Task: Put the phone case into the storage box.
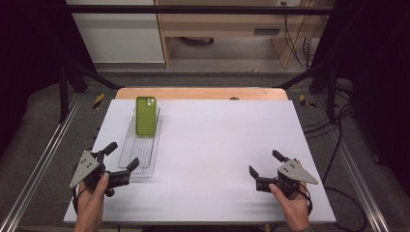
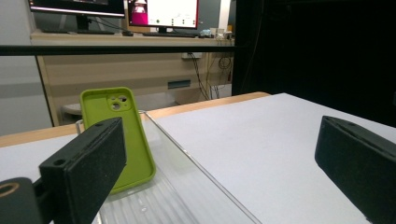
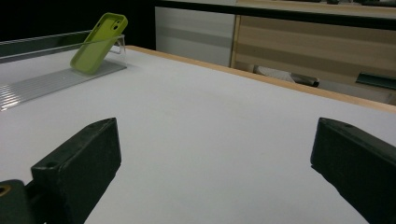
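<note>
Setting: a white table top (image 1: 217,154) on a wooden bench, framed by black rails, with a desk and monitors beyond.

Item 1: green phone case (image 1: 145,115), empty, camera cut-out uppermost. It is propped at a tilt against the far end wall of a clear ribbed tray (image 1: 129,154), its lower edge resting on the tray floor. It is judged light, thin and somewhat flexible, with a matte surface unlikely to slip; a pinch across the long side edges or the raised top edge is advised, since squeezing the faces may bow it.

Item 2: left gripper (image 1: 122,160), jaws spread wide, nothing held, near the tray's near end.

Item 3: right gripper (image 1: 265,164), likewise wide apart and empty, well apart from the case.
</note>
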`<state>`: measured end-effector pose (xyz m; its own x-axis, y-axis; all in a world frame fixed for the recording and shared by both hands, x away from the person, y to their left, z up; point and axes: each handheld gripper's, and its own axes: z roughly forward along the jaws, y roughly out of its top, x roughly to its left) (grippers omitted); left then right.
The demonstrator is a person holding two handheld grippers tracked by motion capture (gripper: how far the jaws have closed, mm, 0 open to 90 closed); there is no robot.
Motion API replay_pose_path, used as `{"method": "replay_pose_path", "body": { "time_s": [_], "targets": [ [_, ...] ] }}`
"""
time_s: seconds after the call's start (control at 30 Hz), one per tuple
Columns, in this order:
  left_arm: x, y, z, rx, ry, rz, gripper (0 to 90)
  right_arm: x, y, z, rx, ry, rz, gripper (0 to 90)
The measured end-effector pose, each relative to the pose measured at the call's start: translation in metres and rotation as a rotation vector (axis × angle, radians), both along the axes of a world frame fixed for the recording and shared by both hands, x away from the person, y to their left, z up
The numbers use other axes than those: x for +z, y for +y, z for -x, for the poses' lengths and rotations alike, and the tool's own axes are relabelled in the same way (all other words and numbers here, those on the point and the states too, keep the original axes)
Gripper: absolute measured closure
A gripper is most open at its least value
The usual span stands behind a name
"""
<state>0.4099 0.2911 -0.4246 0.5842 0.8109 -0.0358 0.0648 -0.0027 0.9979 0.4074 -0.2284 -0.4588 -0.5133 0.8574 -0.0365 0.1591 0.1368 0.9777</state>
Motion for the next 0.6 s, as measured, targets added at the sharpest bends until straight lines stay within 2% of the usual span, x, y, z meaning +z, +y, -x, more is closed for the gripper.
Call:
{"method": "replay_pose_path", "body": {
  "time_s": [0.23, 0.37, 0.6],
  "targets": [
    [-0.004, -0.002, 0.000, -0.008, 0.005, -0.007, 1.7, 0.000, 0.000, 0.000, 0.006, -0.006, 0.009, 2.0],
    [-0.007, 0.000, -0.001, -0.001, 0.005, -0.003, 1.7, 0.000, 0.000, 0.001, 0.009, -0.007, 0.012, 2.1],
    [-0.012, 0.002, -0.001, 0.010, -0.003, -0.019, 1.7, -0.001, 0.000, 0.001, 0.014, -0.015, 0.017, 3.0]
  ]
}}
